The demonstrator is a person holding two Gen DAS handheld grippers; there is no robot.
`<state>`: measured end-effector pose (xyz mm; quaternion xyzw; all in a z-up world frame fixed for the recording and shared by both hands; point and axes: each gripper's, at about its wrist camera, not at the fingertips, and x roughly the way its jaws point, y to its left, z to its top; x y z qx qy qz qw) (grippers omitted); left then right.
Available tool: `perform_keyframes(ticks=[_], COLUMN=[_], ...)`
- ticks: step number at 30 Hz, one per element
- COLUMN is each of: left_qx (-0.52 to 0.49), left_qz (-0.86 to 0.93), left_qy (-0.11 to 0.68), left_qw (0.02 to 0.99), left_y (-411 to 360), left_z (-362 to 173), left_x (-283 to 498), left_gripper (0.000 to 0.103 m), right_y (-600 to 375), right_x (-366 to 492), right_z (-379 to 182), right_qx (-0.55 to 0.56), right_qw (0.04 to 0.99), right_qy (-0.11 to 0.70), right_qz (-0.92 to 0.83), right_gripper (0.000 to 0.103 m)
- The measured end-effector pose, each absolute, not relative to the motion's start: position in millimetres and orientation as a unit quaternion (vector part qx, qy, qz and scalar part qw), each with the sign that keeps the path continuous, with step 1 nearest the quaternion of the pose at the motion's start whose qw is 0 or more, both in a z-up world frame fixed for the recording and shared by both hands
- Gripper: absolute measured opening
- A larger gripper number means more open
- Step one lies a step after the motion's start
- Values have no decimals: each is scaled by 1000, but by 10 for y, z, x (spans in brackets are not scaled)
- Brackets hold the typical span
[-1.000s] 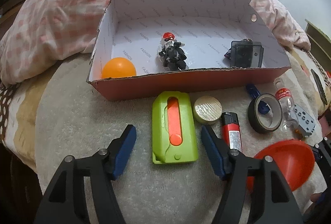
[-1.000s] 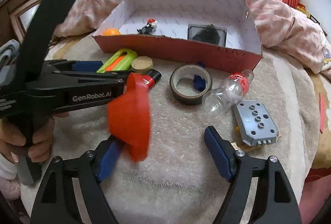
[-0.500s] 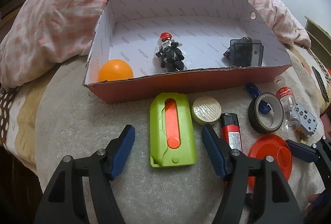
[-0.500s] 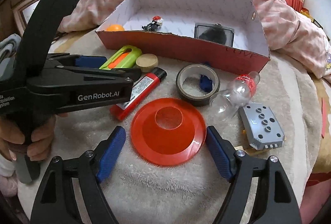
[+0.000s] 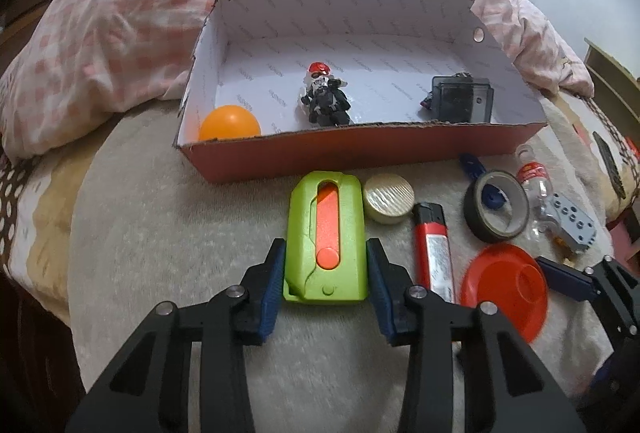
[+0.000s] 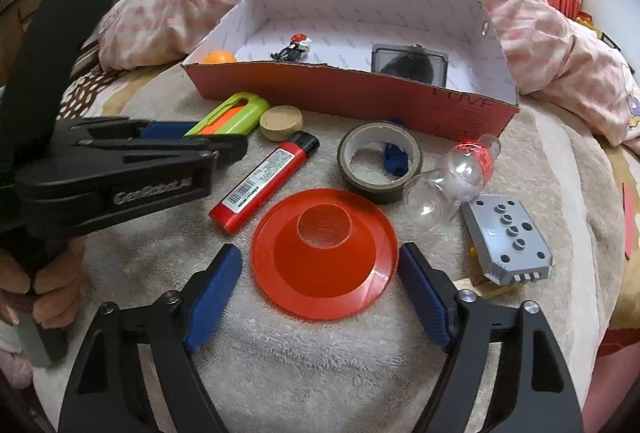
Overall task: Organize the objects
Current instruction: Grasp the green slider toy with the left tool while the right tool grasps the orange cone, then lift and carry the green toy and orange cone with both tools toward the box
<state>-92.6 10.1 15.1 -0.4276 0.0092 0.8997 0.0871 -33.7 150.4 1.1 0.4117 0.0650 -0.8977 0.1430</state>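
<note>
At lower centre of the left wrist view, the left gripper (image 5: pixel 326 279) has just been closing; its jaws now pinch the green utility knife (image 5: pixel 326 239) on the bed. The right gripper (image 6: pixel 320 289) stands spread around the red funnel (image 6: pixel 324 253), not touching it.

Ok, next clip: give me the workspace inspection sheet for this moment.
Surface: beige fleece blanket on a bed.
Job's things: red box holding ball, figure, dark case; green cutter and red cone outside.
Clutter: lighter, tape, bottle, wooden disc, grey brick.
Grippers: left gripper just closed onto the cutter; right gripper open around the cone.
Cables: nothing seen.
Surroundings: pink quilt, curtains.
</note>
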Motion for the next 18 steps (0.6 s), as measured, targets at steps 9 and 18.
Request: perform_keyframes(ticks=[9, 18], left_qx=[-415, -397], left_qz=[904, 912], left_qy=[4, 0], left_qw=[98, 100], left_y=[118, 73], left_z=[272, 415], left_x=[-758, -590], left_gripper=[39, 39], right_y=[1558, 1543], right_x=[-271, -48], right_z=[41, 184], right_qx=[399, 361], right_qw=[141, 163], right_qy=[45, 28], right_qz=[-905, -918], right_gripper=[72, 71])
